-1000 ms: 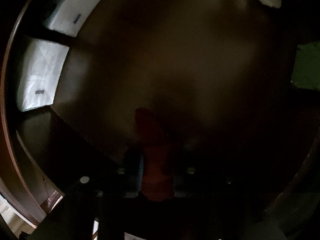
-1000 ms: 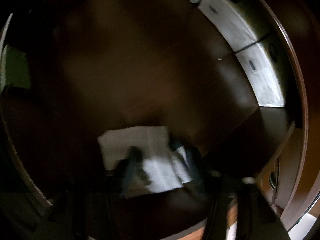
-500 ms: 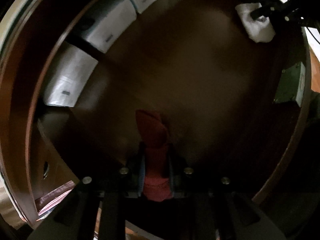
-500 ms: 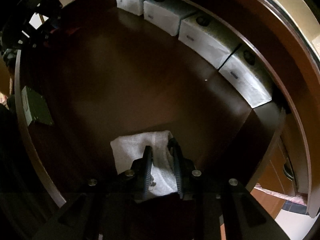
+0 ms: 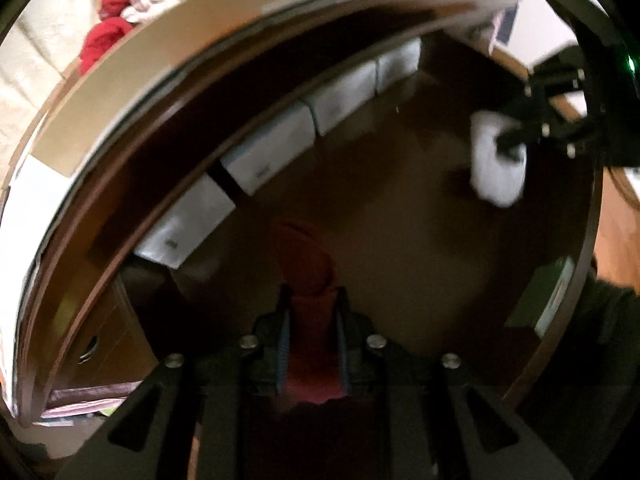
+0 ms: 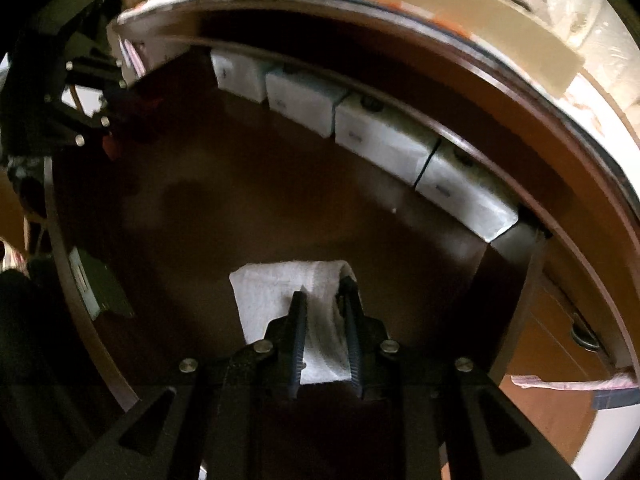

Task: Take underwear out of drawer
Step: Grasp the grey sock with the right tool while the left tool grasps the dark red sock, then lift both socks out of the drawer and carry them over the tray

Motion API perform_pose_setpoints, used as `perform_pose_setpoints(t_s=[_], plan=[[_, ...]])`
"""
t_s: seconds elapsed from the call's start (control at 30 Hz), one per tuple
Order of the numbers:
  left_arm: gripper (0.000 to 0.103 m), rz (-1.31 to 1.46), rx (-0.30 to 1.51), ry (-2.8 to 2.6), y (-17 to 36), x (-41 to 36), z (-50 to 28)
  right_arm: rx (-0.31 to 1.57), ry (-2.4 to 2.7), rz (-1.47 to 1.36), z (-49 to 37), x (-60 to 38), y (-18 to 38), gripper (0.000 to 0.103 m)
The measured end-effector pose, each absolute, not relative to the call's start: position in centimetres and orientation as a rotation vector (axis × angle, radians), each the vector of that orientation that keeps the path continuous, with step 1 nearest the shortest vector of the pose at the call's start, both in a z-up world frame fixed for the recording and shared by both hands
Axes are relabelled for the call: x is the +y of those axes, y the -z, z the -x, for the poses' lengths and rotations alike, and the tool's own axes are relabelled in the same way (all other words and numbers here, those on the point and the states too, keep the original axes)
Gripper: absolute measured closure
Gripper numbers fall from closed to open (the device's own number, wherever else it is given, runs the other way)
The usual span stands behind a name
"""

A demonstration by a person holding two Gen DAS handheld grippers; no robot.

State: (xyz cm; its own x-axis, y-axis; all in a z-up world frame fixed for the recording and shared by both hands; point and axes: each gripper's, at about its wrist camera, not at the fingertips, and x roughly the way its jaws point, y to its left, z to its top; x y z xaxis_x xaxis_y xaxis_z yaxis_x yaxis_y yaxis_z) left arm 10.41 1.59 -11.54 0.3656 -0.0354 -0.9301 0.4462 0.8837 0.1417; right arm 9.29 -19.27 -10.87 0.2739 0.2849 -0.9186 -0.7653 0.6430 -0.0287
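My left gripper (image 5: pixel 311 294) is shut on a folded dark red piece of underwear (image 5: pixel 306 264), held above the dark wooden floor of the drawer (image 5: pixel 380 240). A folded white piece of underwear (image 6: pixel 280 292) sits pinched in my right gripper (image 6: pixel 323 286), which is shut on it, also above the drawer floor (image 6: pixel 260 200). From the left wrist view the right gripper (image 5: pixel 508 140) shows at the upper right with the white piece (image 5: pixel 496 168) hanging from it. In the right wrist view the left gripper (image 6: pixel 106 120) is a dark shape at the upper left.
Several white fabric boxes (image 5: pixel 272 156) line the drawer's back wall (image 6: pixel 384 136). A pale dresser top edge (image 5: pixel 180 40) runs above them, with red and white clothes (image 5: pixel 116 8) piled on it. A dark green card (image 6: pixel 100 284) leans at the drawer's front rim.
Both grippers rose out of the drawer with their pieces, and the views swung to show the dresser top. The right jaws closed fully on the white piece.
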Motion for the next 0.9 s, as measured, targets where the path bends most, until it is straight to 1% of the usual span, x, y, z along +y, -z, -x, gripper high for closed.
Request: perform_pose_setpoints(t_s=[0.13,0.4,0.47,0.63,0.67,0.9], plan=[[0.086,-0.360,1.078,0.273,10.0,-0.7,-9.0,1.007,-0.752,0.465,-8.9,-18.8,10.0,0.083],[0.086,-0.306,0.932,0.196,8.9,-1.9,-8.6,0.899,-0.781,0.358,-8.0,-18.1,8.4,0.083],[0.086,-0.305,0.908,0.185,7.5,-2.7,-7.6,0.877,-0.784,0.332,-7.9,-18.0,8.2,0.083],[0.086,-0.272,0.877,0.154,7.9,-2.2,-8.1,0.835,-0.791,0.266,-7.7,-18.1,7.7,0.083],[0.086,-0.267,0.871,0.148,9.1,-1.6,-8.9,0.826,-0.792,0.256,-7.7,-18.1,7.6,0.083],[0.086,-0.227,0.806,0.105,8.5,-0.9,-8.7,0.775,-0.801,0.186,-7.4,-18.4,6.9,0.083]])
